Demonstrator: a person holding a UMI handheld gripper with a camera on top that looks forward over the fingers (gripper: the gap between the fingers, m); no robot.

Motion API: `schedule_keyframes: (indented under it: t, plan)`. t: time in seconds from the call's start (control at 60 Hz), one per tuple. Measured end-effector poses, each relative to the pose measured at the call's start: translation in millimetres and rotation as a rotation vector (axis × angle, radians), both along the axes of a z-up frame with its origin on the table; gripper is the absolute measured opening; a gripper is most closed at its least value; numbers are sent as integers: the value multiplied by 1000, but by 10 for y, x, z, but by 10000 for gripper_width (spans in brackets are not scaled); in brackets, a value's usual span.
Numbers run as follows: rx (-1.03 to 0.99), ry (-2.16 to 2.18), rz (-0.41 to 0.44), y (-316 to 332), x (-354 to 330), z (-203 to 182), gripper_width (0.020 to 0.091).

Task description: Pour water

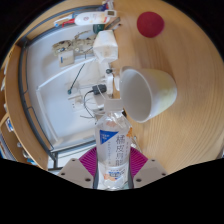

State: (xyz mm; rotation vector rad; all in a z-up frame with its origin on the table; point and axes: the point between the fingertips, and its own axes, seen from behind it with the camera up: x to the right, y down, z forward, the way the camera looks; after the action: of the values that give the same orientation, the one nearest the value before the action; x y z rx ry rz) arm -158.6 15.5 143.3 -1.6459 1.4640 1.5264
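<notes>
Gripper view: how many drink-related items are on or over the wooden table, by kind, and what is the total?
Water bottle, label facing the camera, between the gripper's two fingers, which press on it: 1
White cup, tipped with its mouth toward the bottle, just beyond it: 1
Round red coaster, beyond the cup: 1
Total: 3

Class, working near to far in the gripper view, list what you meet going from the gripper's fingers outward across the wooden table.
Gripper with its fingers about the water bottle → white cup lying on its side → clear plastic container → red round object on the wooden table.
</notes>
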Motion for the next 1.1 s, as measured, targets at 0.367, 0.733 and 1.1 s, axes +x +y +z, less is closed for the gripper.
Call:
schedule_keyframes:
  t: [0.367, 0.733, 1.1]
  plan:
    - [-70, 155, -27, -50, 80, 12, 402]
    - [192, -532, 52, 3, 872, 739, 403]
    - [162, -1418, 94, -28, 2391, 235, 429]
